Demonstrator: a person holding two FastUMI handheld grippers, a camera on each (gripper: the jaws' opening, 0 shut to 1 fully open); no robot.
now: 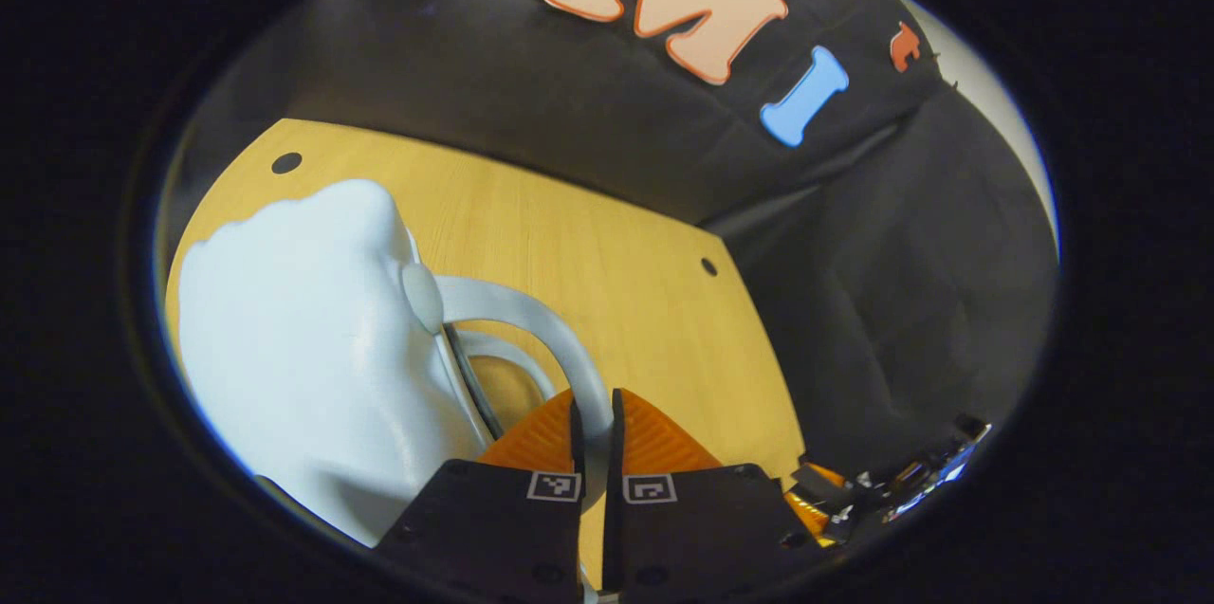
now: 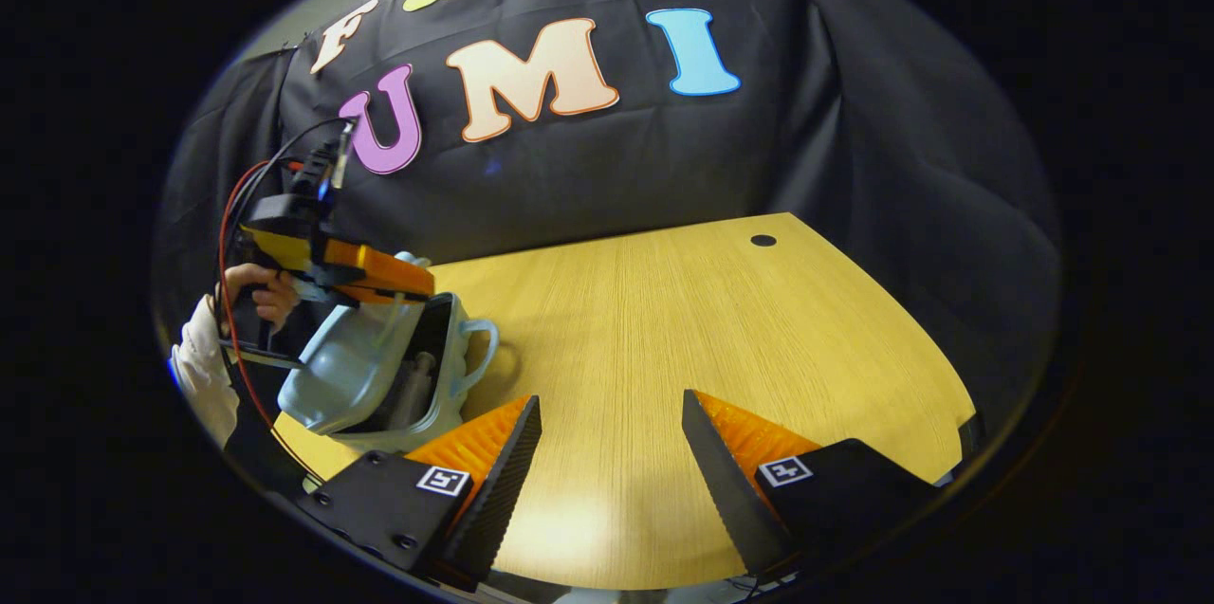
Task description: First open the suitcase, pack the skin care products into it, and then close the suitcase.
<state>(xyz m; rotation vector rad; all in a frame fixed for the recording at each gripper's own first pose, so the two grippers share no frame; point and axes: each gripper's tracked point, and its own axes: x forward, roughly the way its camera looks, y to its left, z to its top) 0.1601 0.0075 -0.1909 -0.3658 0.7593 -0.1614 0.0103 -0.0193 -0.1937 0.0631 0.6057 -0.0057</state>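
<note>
Between the two fingers of the left tongs (image 1: pixel 595 424), a pale curved handle (image 1: pixel 531 315) is sitting, with the fingers drawn almost together and pressing on it from both sides. That handle is arching off the top of the light blue suitcase (image 1: pixel 313 357), which is bulking up close on the left of the left gripper view. From the right gripper view, the same left tongs (image 2: pixel 422 286) are reaching in from the left above the suitcase (image 2: pixel 365 372), with a hand (image 2: pixel 261 291) and a pale sleeve (image 2: pixel 199 367) gripping the tool behind them and red and black cables looping over it. The suitcase is standing near the left edge of the wooden counter (image 2: pixel 664 338), its lid tilting open away from the base. Something dark and tube-like is lying inside, too small to tell what. Its second handle is sticking out toward the counter's middle. Well apart to the right, the right tongs (image 2: pixel 612 424) are hovering low over bare wood, fingers spread wide and holding nothing.
</note>
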